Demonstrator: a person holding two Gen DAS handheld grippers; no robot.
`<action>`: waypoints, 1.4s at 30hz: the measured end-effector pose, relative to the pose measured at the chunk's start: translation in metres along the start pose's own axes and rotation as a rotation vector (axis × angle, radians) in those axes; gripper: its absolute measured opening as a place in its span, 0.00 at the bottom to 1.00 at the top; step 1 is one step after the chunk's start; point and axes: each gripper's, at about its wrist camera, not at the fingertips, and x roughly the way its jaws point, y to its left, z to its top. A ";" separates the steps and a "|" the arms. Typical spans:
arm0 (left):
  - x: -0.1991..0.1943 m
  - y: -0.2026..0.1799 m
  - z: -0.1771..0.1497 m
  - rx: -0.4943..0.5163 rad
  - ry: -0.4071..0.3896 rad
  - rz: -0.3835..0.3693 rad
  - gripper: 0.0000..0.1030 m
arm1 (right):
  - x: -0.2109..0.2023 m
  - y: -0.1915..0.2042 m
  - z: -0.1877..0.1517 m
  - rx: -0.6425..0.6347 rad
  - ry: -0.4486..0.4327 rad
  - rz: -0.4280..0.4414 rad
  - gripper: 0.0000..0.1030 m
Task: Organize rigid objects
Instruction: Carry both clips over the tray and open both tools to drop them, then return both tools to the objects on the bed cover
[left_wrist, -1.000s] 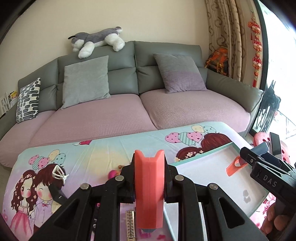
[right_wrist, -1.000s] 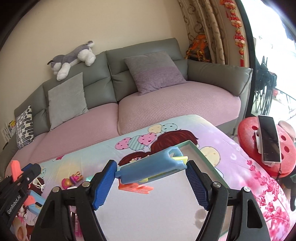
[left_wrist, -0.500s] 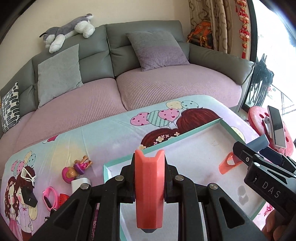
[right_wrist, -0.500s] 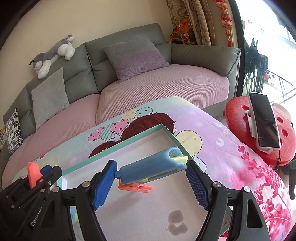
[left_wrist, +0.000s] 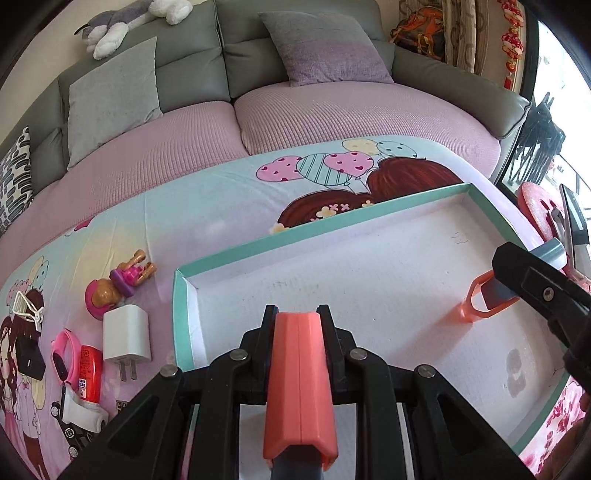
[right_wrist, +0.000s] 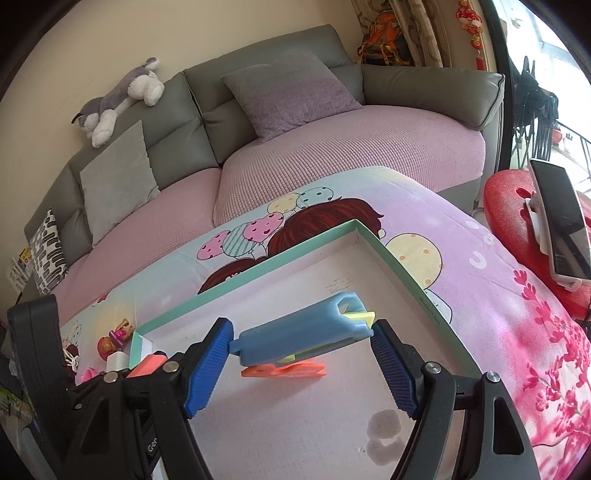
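The left hand-held gripper (left_wrist: 299, 325) is clenching a coral-pink plastic clip (left_wrist: 300, 384) between its black fingers, low in the centre of the left wrist view, hanging over the near part of a shallow white tray with a teal rim (left_wrist: 181, 302). The right hand-held gripper (right_wrist: 301, 365) is grasping a blue plastic clip with a yellow inner tab (right_wrist: 306, 336) crosswise between its ribbed blue pads (right_wrist: 208, 369), in the lower middle of the right wrist view, above the tray's white floor. An orange plastic clip (right_wrist: 284, 371) is showing just beneath the blue one; whether it is lying on the tray or hanging from the held clip cannot be told. The tray is sitting on a table covered with a cartoon-print cloth (left_wrist: 207, 206). At the lower left of the left wrist view, beside the tray, a white plug charger (left_wrist: 126, 338), a small doll figure (left_wrist: 118, 284) and a red tube (left_wrist: 90, 373) are lying on the cloth.
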 end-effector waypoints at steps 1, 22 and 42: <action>0.002 0.001 -0.001 -0.004 0.008 -0.003 0.21 | 0.001 -0.001 0.000 0.010 0.009 0.010 0.77; -0.025 0.028 -0.002 -0.119 -0.006 -0.028 0.65 | 0.013 -0.002 -0.005 0.005 0.078 -0.071 0.80; -0.033 0.096 -0.015 -0.334 -0.015 0.122 0.95 | 0.016 0.010 -0.009 -0.068 0.066 -0.104 1.00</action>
